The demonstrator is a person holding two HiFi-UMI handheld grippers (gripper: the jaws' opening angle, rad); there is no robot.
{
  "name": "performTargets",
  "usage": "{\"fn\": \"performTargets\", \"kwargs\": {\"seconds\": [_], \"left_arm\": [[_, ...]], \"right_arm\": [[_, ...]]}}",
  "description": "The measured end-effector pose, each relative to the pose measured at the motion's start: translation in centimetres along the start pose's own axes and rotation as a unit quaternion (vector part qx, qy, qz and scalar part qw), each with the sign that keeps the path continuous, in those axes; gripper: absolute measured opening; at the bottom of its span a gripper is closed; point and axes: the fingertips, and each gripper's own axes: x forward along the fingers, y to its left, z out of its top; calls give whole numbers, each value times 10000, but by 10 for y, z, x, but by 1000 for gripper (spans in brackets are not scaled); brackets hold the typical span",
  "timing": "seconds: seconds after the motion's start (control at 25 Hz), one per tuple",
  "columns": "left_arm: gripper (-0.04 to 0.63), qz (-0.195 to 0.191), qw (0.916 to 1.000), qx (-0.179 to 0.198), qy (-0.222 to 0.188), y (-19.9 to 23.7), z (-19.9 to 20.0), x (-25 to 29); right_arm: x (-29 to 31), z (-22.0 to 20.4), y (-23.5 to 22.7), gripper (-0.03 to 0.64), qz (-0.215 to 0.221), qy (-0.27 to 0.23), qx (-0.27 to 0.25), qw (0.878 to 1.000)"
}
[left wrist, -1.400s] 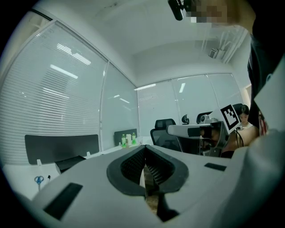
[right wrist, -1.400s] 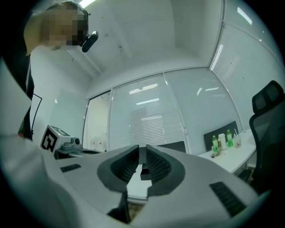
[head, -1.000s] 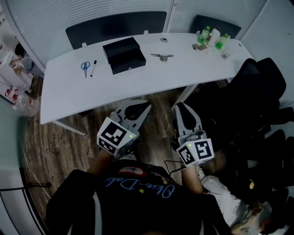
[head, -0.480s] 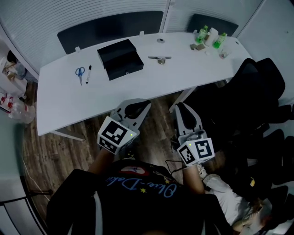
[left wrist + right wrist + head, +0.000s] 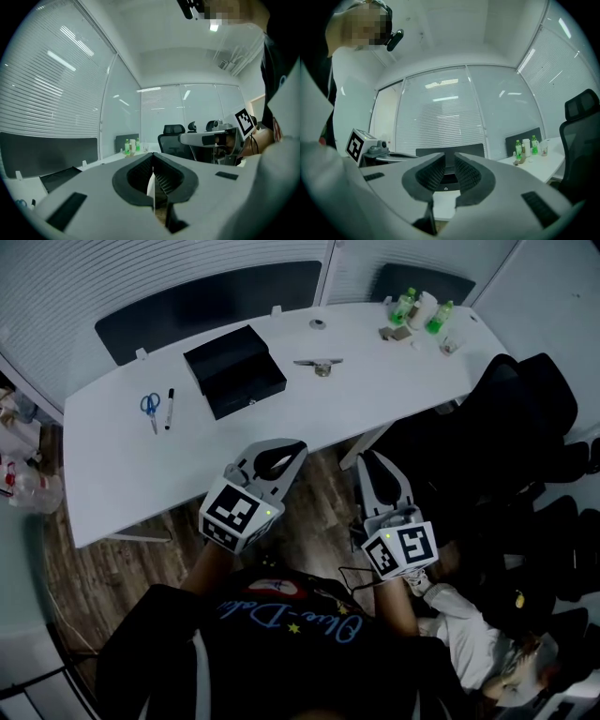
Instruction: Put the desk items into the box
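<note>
The white tabletop (image 5: pixel 281 423) lies at 12 o'clock of both grippers, with the black box (image 5: pixel 234 371) near its middle, bottles (image 5: pixel 417 310) at its 2 o'clock corner, and scissors (image 5: pixel 150 409) and a marker (image 5: pixel 170 409) at 8 o'clock of the box. Off the near edge, the left gripper (image 5: pixel 292 448) has its jaws together on nothing. The right gripper's (image 5: pixel 368 460) jaws, which have just been opening, stand slightly apart and empty.

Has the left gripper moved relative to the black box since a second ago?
Yes. In the head view the left gripper has come closer to the black box on the desk; the gap between them is shorter than before.
</note>
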Motion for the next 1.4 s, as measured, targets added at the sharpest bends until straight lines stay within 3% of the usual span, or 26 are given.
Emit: {"fn": "performTargets", "kwargs": {"seconds": [0.72, 1.4], "left_arm": [[8, -113, 9998, -164, 73, 41, -20, -8], [8, 587, 9981, -161, -5, 84, -12, -2]], "right_arm": [[46, -15, 13, 69, -87, 239, -52, 9997], [104, -12, 0, 72, 536, 228, -140, 9982]]}}
